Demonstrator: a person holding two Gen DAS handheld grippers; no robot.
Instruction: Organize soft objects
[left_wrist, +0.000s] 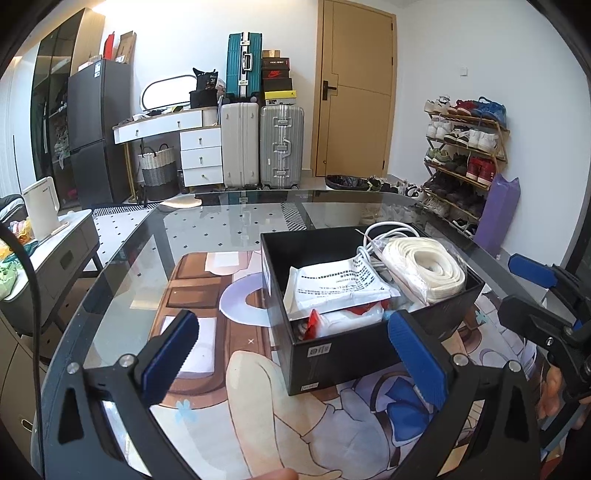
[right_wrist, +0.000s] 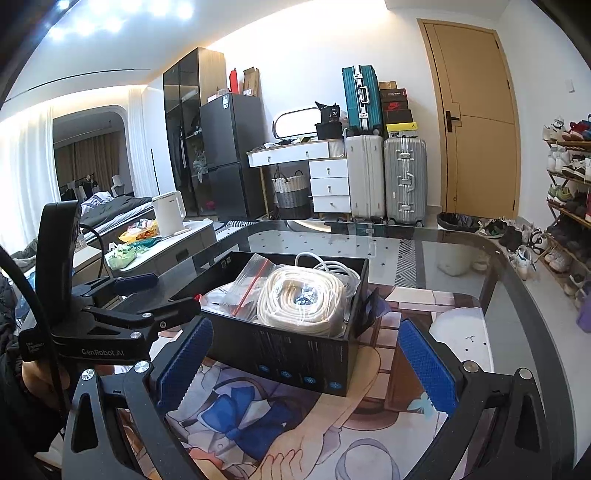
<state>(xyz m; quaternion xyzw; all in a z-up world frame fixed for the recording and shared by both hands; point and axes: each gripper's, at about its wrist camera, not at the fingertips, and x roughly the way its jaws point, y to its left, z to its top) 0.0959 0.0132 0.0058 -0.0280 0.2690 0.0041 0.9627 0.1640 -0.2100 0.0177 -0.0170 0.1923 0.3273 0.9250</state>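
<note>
In the left wrist view, the left gripper (left_wrist: 295, 354) occupied the lower part of the frame. Its blue-padded fingers (left_wrist: 170, 354) were spread wide and held nothing. The black box (left_wrist: 325, 354) stood right of centre on the glass table (left_wrist: 207, 229), over a printed mat (left_wrist: 236, 391). The box held a white printed pouch (left_wrist: 340, 291), a white cable (left_wrist: 388, 232) and a bagged coil of flat white cord (left_wrist: 424, 269). The right-hand finger overlapped the near edge of the box; contact could not be determined. The right gripper (left_wrist: 546, 295) appeared at the right edge.

In the right wrist view, the left gripper (right_wrist: 147, 295) lay at centre left beside the box (right_wrist: 280, 354). The right gripper (right_wrist: 306, 362) had its fingers (right_wrist: 428, 365) wide apart and empty, just before the box. The coil (right_wrist: 303, 299) lay at the box's right end.
</note>
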